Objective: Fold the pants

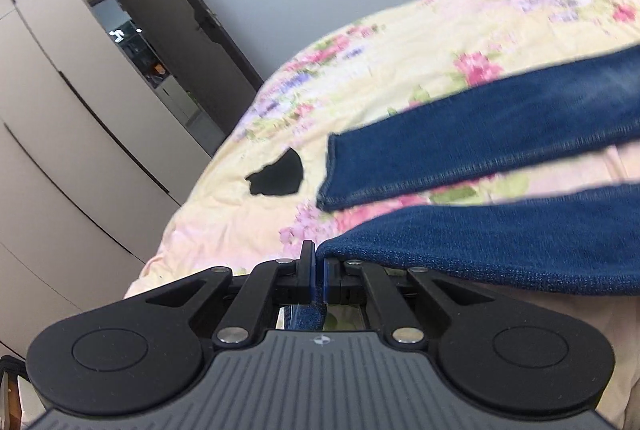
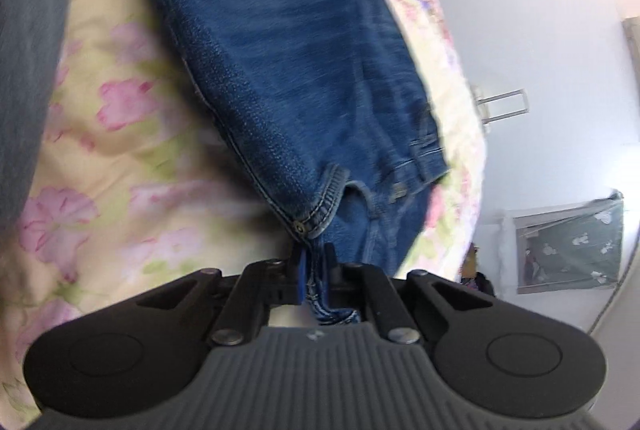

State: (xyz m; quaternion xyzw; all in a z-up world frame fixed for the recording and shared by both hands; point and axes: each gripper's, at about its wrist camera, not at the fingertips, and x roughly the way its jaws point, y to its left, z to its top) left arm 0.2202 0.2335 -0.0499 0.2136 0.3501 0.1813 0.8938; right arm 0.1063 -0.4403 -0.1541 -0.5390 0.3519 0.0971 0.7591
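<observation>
The bed [image 1: 400, 78], covered with a flowered quilt, is carrying the pants [image 1: 500, 126], a pair of blue jeans that is lying stretched across it. By my reading the fold is only beginning: both ends are gripped, but no layer is lying over another yet. In the left wrist view one leg is lying flat with its hem toward the camera, while the nearer leg is hanging raised off the quilt from the left hand-held gripper [image 1: 318, 266], whose jaws are pinching its hem. In the right wrist view the right hand-held gripper [image 2: 314, 262] is clamping the waist end of the jeans at the pocket corner, with denim bunching between its closed jaws. What is left, I judge, is bringing one leg onto the other and then doubling the length over.

As for containers, none is showing on the bed. A small black thing [image 1: 278, 176] is lying on the quilt near the flat hem; what it is I cannot tell. A wardrobe [image 1: 60, 118] is standing closed beside the bed.
</observation>
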